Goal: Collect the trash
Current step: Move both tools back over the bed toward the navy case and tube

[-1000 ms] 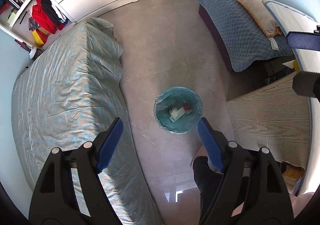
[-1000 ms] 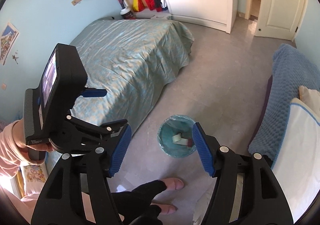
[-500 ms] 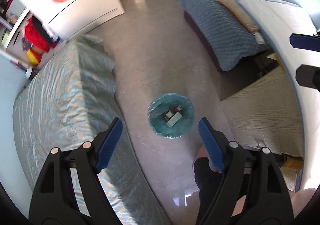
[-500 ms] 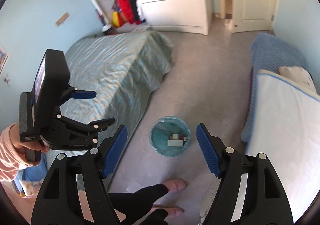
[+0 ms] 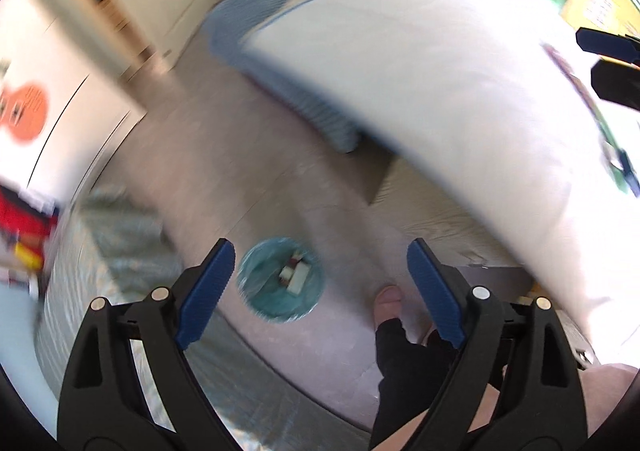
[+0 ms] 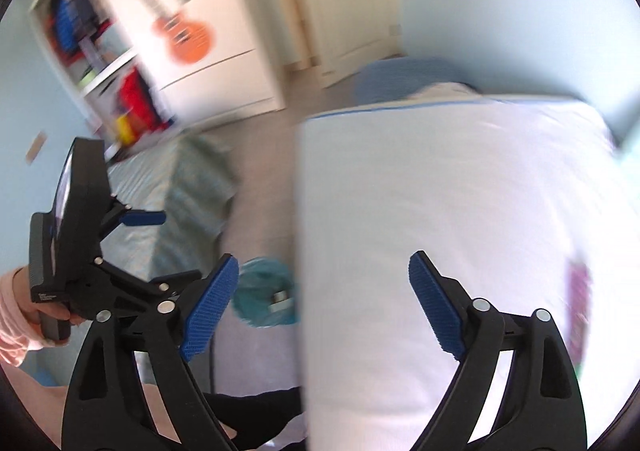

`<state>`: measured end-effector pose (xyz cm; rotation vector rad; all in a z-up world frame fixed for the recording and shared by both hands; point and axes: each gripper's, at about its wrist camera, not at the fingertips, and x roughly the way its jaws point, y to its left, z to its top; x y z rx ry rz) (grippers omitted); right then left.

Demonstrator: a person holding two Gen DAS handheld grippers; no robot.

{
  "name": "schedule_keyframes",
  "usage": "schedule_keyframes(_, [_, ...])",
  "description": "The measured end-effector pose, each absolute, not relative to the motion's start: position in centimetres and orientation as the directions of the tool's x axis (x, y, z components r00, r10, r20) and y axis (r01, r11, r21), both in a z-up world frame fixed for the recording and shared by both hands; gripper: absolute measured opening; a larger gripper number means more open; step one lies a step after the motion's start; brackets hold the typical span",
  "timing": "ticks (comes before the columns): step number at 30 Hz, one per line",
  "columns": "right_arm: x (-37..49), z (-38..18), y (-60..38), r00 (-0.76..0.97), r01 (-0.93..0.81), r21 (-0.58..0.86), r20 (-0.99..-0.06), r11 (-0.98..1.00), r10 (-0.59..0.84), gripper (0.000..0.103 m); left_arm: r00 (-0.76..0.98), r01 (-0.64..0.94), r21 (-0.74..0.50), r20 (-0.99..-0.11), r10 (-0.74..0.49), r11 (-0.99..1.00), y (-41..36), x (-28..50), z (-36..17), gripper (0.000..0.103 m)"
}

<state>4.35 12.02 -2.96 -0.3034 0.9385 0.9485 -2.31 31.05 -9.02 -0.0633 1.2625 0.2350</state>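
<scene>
Since the earlier frames both cameras are swinging up and to the right: the white pillow, previously at the frame edge, is now filling much of both views, and the images are smearing with motion.

The left gripper (image 5: 320,291) is holding its jaws wide with nothing between them. The right gripper (image 6: 324,301) is likewise spread wide and empty.

Beyond the left jaws, the teal-lined trash bin (image 5: 280,283) is standing on the floor (image 5: 240,179), close to the corner of the green-covered bed (image 5: 116,239), with several pieces of trash (image 5: 294,271) lying inside.

Judgement: the step in hand is searching for further trash. Sweeping more slowly should reduce blur so small items are recognisable.

The left view is showing the bin's contents and the person's foot (image 5: 390,301); the right view, where the white pillow (image 6: 440,211) is partly hiding the bin, alone is showing the left gripper's body and the guitar-decorated wardrobe (image 6: 200,31).
</scene>
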Motion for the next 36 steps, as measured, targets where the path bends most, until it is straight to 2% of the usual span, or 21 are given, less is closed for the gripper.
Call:
schedule_keyframes(7, [7.1,-1.9,-1.1,0.399,-0.620,0.127,-0.799,0.775,0.450,0.088,0.321,0.012,0.054,-0.946,0.048,0.998,21.2,2.4,-8.2,0.087])
schedule_keyframes(13, [8.5,-2.3,-11.9,0.455,-0.532,0.084,-0.810,0.843,0.369,0.088,0.323,0.107,0.050,-0.946,0.013,0.993,11.5,4.4,-7.8,0.092])
schedule_keyframes(21, [10.8,-5.0,-25.1,0.442,-0.526,0.066,-0.830,0.848,0.339,0.088,0.294,0.031,0.014,-0.956,0.004,0.999,0.7,6.6,-7.9,0.092])
schedule_keyframes(29, [14.4,-6.9,-31.9,0.421,-0.556,0.039,-0.848,0.830,0.322,0.088,0.257,-0.046,-0.011,-0.966,0.001,0.999,-7.0,9.7,-8.4,0.092])
schedule_keyframes(36, [17.4,-8.9,-35.3,0.406,-0.551,0.050,-0.856,0.833,0.320,0.088,0.209,-0.105,-0.008,-0.978,0.014,0.994,-10.0,12.1,-10.0,0.092])
